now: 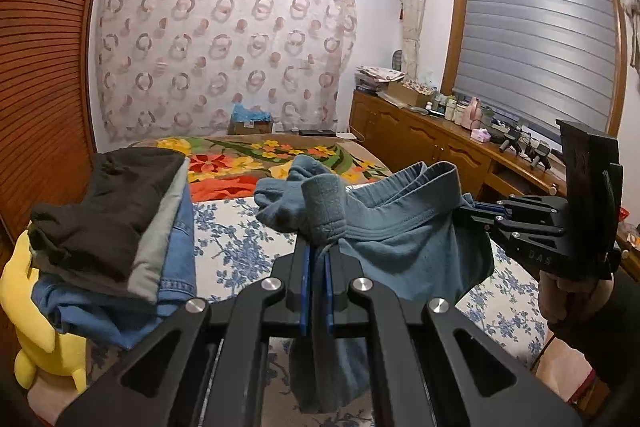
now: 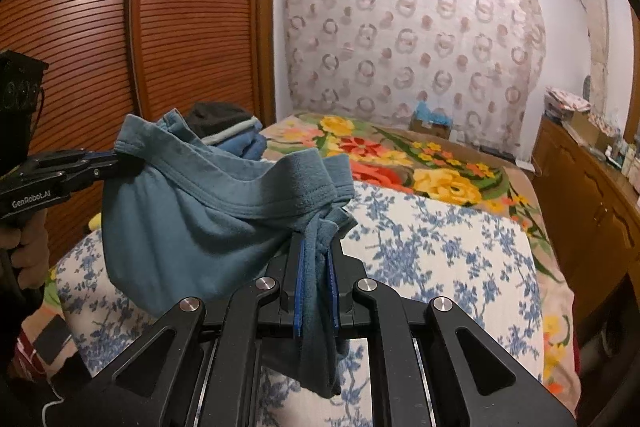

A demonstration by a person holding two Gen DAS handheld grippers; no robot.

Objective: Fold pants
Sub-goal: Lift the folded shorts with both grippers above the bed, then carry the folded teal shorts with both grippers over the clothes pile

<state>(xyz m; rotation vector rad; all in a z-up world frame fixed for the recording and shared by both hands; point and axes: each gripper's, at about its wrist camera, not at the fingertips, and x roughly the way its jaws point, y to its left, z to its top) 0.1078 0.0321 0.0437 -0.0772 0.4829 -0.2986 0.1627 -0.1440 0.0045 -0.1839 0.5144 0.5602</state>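
Pants [image 1: 400, 223] between both tools, above bed [image 1: 248, 227]; clothes pile [image 1: 116, 223] leftward.

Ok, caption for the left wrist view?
Left gripper and right gripper hold teal pants stretched above the bed.

Below your grippers you have the bed [image 2: 440, 247], its near part covered by a white sheet with blue flowers [image 1: 240, 239] and its far part by a blanket with red and yellow flowers [image 2: 432, 167]. At its left side a stack of folded clothes [image 1: 120, 227] lies with a dark piece on top, then grey, then denim. A yellow plush toy [image 1: 36, 311] sits just beside and below that stack.
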